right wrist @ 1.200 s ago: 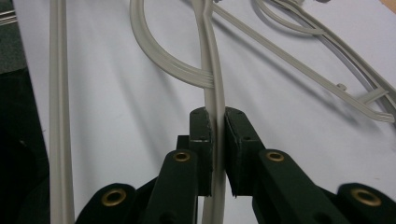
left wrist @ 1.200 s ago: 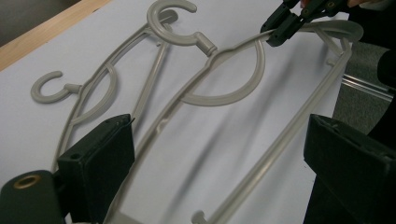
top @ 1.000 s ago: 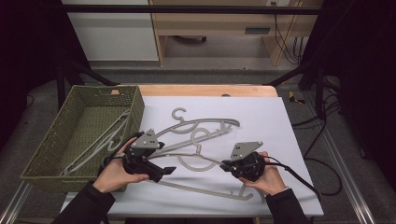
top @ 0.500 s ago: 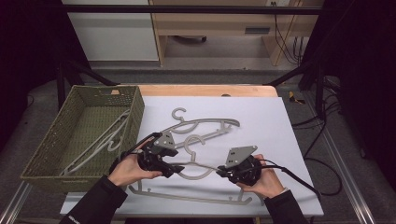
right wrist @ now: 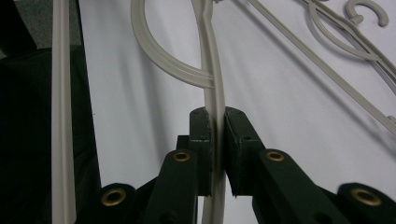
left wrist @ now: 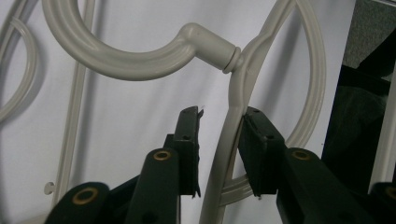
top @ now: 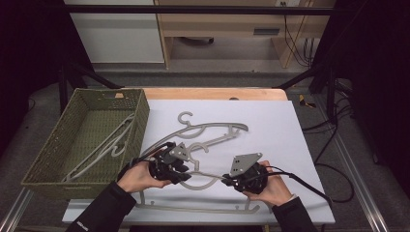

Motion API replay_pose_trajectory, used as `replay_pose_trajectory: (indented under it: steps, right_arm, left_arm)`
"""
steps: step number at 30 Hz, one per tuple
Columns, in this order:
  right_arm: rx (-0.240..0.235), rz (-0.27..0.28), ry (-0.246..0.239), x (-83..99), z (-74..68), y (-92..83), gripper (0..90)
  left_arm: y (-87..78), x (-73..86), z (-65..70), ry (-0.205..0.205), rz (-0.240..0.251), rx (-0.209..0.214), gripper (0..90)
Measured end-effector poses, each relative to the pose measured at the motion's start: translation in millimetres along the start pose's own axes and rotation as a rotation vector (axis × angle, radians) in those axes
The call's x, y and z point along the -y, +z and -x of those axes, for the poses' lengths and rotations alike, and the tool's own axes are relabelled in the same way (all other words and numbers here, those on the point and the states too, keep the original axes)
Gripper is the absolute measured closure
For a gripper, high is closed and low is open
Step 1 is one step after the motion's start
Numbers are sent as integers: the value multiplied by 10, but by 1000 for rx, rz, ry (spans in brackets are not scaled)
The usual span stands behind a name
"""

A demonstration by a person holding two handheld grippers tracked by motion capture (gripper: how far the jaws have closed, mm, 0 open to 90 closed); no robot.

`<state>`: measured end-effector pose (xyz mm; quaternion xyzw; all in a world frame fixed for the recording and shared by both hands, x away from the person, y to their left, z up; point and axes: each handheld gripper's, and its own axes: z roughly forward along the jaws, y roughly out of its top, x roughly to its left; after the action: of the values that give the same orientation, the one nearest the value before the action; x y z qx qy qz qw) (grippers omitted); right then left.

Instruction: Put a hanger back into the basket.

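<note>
Hangers of pale grey plastic lay overlapped on the white table sheet (top: 270, 125), so their outlines were hard to separate, and one more lay in the olive woven basket (top: 48, 159) at left. Left gripper (left wrist: 219, 123) had just been closing, its jaws narrowly apart around the nearest hanger (top: 203, 183) below its hook, one pad touching it. Right gripper (right wrist: 215, 119) was clamped tight on that hanger's thin arm; dark floor surrounded the table.

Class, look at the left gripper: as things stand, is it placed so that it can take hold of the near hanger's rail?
Probably yes. The left gripper, whose jaws have just been closing, already straddles the hanger rail; one pad touches it, a gap remains at the other, and nothing blocks it.
</note>
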<state>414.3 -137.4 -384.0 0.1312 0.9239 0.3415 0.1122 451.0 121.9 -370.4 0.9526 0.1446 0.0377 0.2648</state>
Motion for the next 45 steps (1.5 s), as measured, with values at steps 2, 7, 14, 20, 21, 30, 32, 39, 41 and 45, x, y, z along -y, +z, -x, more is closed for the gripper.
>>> replay_pose_trajectory:
  steps: [2,7,14,20,21,30,32,39,41,45]
  right_arm:
    - [-1,-5,-2,0,-3,11,825]
    - [-14,-10,-15,7,-3,42,821]
    - [9,-2,-36,13,14,44,797]
    - [10,-7,-39,14,29,45,782]
    - [11,-3,-40,14,30,40,779]
    - [48,49,31,15,73,-56,693]
    - [59,77,53,27,94,-99,665]
    - [131,175,123,99,167,-265,537]
    - [150,189,140,114,180,-303,493]
    - [174,221,199,169,225,-376,436]
  left_arm:
    - [15,-3,15,8,-15,4,750]
    - [27,6,53,43,-38,1,780]
    - [-4,18,142,72,-23,1,813]
    - [-12,50,191,51,-2,0,823]
    - [-19,58,198,42,6,8,823]
    - [-58,64,272,-19,73,-28,825]
    - [-56,63,280,-31,89,-32,825]
    - [-46,18,281,-76,118,-105,827]
    - [-61,25,267,-81,120,-126,827]
    - [-120,44,214,-101,139,-160,827]
